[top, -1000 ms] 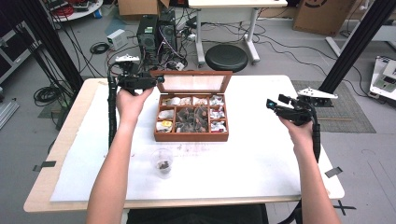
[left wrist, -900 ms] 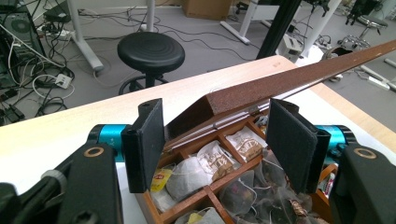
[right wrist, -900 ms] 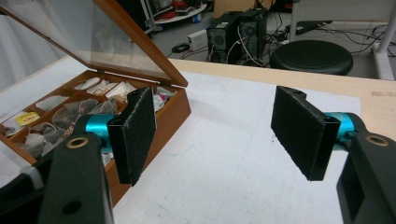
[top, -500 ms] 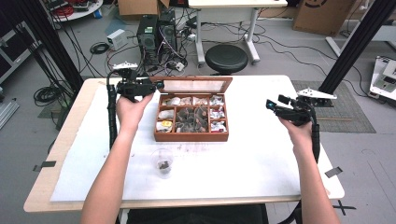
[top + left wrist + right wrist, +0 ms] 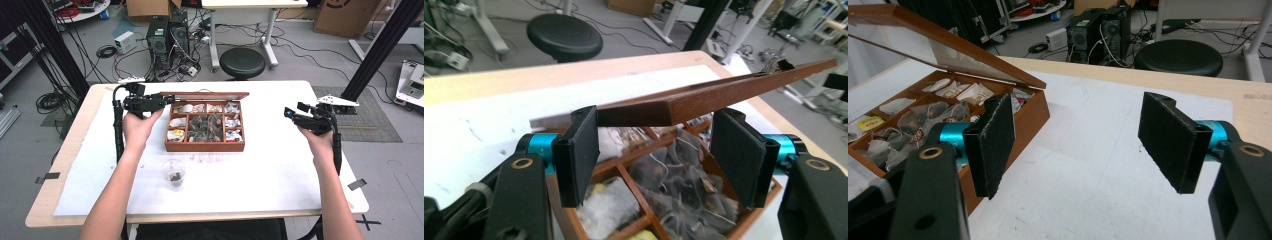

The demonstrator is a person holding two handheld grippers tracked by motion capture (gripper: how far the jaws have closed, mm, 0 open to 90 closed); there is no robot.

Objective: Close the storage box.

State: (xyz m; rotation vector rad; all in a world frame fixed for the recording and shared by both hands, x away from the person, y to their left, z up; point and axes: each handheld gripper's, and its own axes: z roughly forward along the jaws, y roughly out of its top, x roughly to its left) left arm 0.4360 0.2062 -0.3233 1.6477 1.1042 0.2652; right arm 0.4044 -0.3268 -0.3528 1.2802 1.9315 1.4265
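A wooden tea box (image 5: 205, 147) with compartments of tea bags (image 5: 205, 125) stands mid-table. Its glass-paned lid (image 5: 210, 94) hangs partly raised over it. My left gripper (image 5: 167, 102) is at the lid's left front corner. In the left gripper view the lid's wooden edge (image 5: 724, 95) runs between the pads of this gripper (image 5: 656, 150). Its jaws have just been opening; the right pad stands apart from the wood. My right gripper (image 5: 290, 114) hovers open and empty to the right of the box. From the right gripper (image 5: 1083, 145) I see the tilted lid (image 5: 923, 35) above the box (image 5: 1033, 115).
A clear plastic cup (image 5: 174, 174) with something dark in it stands on the white sheet in front of the box. A black stool (image 5: 242, 62) and computer towers (image 5: 167, 32) are on the floor beyond the table's far edge.
The lid has come lower over the box, and my left gripper has sunk with it. Its jaws stand a little wider. The right gripper has stayed still.
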